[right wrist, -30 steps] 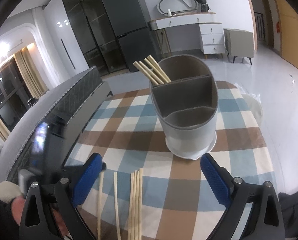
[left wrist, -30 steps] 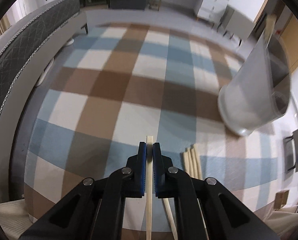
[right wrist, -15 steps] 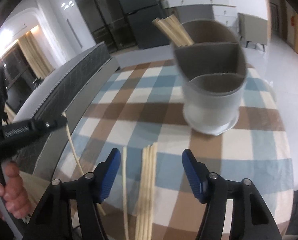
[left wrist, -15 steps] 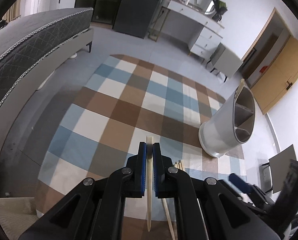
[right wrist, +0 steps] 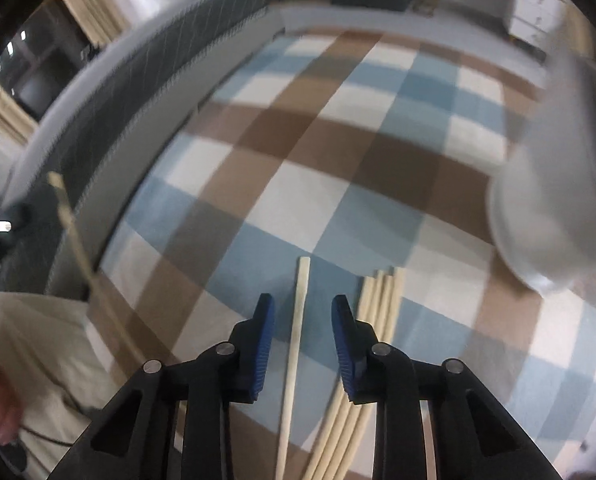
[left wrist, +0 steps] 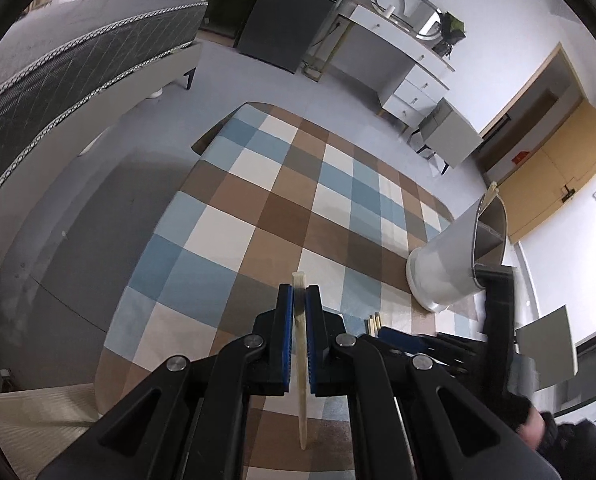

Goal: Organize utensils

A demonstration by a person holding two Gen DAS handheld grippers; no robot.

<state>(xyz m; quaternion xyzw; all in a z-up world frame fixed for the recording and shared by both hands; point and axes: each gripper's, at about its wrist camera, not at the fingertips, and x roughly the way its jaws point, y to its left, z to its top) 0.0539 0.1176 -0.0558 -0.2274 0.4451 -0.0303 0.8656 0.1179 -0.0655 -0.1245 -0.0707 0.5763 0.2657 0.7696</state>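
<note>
Clamping one chopstick [left wrist: 300,344], left claw [left wrist: 298,300], right claw [right wrist: 302,322] closing around another, holder [right wrist: 554,184] blurred.

left wrist: fisheye behind left tool [left wrist: 299,300], angled down across checkered bench [left wrist: 257,216], well above it, room beyond | right wrist: fisheye behind right tool [right wrist: 302,316], steeper, close over bench [right wrist: 318,152], blurred | shared: bench, holder [left wrist: 454,264] [right wrist: 554,200], loose chopstick bundle [left wrist: 374,322] [right wrist: 378,300]
</note>
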